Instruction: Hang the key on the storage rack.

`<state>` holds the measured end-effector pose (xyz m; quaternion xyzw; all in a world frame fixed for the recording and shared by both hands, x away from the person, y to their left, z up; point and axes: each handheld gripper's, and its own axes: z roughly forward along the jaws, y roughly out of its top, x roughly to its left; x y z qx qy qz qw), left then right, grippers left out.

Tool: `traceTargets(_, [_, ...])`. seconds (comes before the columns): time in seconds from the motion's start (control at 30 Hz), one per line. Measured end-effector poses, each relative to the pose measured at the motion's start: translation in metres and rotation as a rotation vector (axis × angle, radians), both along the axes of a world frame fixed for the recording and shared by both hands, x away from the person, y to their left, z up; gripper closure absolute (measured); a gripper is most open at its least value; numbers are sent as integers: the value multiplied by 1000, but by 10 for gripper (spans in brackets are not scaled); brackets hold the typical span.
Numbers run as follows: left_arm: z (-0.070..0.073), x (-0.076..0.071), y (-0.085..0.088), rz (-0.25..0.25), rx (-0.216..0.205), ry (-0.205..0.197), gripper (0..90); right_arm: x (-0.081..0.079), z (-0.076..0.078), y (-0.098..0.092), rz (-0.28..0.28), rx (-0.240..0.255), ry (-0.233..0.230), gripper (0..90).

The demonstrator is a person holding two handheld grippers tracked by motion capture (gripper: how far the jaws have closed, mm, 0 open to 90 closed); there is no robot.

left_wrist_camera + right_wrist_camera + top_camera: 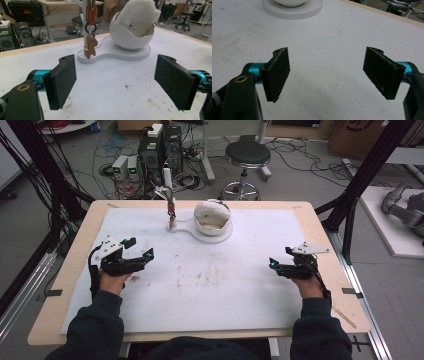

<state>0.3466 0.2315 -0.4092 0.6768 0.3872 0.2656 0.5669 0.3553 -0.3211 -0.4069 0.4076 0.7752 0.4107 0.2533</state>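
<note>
My left gripper [142, 251] sits over the left part of the white mat [210, 290], jaws apart, nothing between them. It is well inside the mat's left edge, with bare mat ahead. In the left gripper view the pads [62, 80] frame open mat.

Ahead, near the far edge of the mat at centre, the key stand [171, 202] rises from the narrow end of a white base [192, 234]. From it hangs an orange tag [91, 14], and below that a brown figure charm [90, 48], which reaches down to the base. Just right of it, on the same base, sits the white egg-shaped bowl [212, 217] with a white fluffy pad [136, 17] inside. Both grippers are well apart from it.

My right gripper [278, 265] rests over the right part of the mat, jaws wide, holding nothing. Clear mat lies between the two grippers.

Cut off: the right gripper view clips the bowl and base at its top edge. I cannot tell what the dark specks on the fluffy pad are.

Surface: the mat is scuffed, brownish at centre, lying on a wooden table [75, 270]. Beyond: a stool [246, 157], computer towers [160, 147], cables across the floor.
</note>
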Motion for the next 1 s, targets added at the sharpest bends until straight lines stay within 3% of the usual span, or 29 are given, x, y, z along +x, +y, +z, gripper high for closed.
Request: traceTargets(1.0, [-1, 2, 3, 7, -4, 12, 177, 0, -2, -1, -4, 0, 7, 220])
